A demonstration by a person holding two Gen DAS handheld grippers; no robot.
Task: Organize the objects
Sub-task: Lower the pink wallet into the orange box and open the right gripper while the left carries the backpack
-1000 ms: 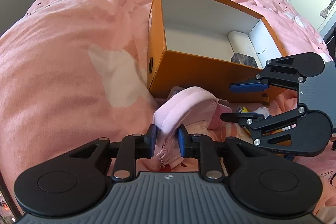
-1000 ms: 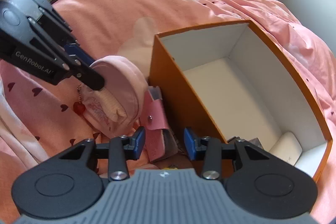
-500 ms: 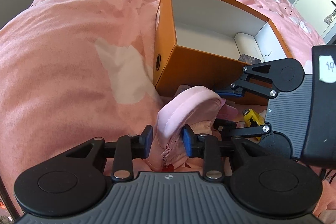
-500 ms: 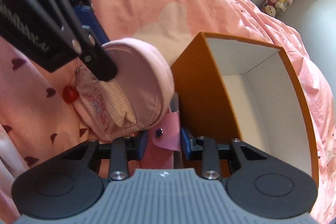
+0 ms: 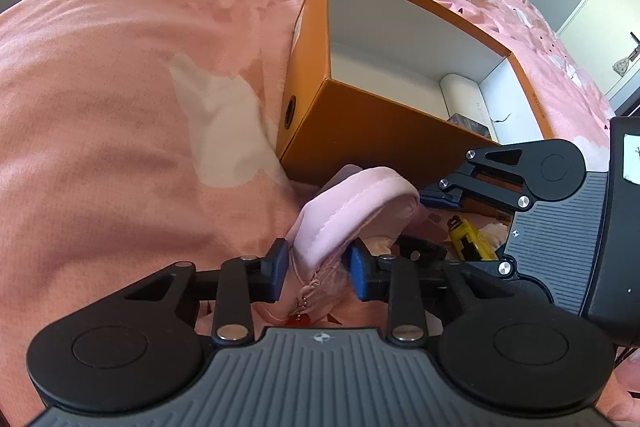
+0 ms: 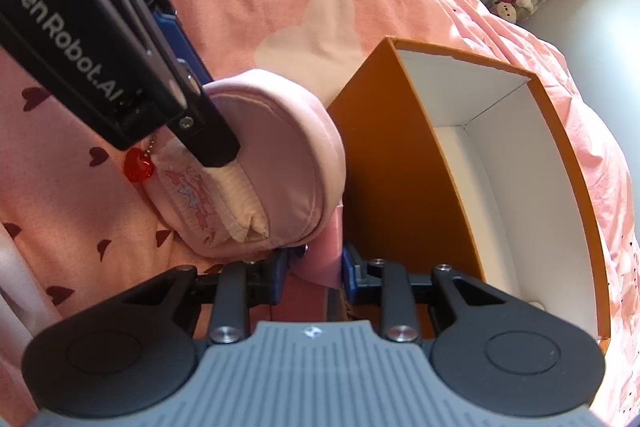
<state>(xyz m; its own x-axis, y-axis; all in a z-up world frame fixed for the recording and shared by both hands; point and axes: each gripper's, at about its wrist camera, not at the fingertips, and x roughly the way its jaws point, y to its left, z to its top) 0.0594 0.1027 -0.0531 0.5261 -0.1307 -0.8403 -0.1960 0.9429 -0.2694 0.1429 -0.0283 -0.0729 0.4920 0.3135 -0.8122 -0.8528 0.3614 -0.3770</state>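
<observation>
right gripper (image 6: 312, 273) lowered, jaws closing on pink strap (image 6: 328, 247) | left gripper (image 5: 318, 267) jaws closing on padded pink pouch (image 5: 352, 203)

The left gripper (image 5: 319, 269), jaws closing, pinches a pink pouch (image 5: 352, 209) on the pink bedspread (image 5: 120, 107) just before an open orange box (image 5: 372, 131), while the right gripper (image 5: 434, 223) reaches in beside it.
</observation>
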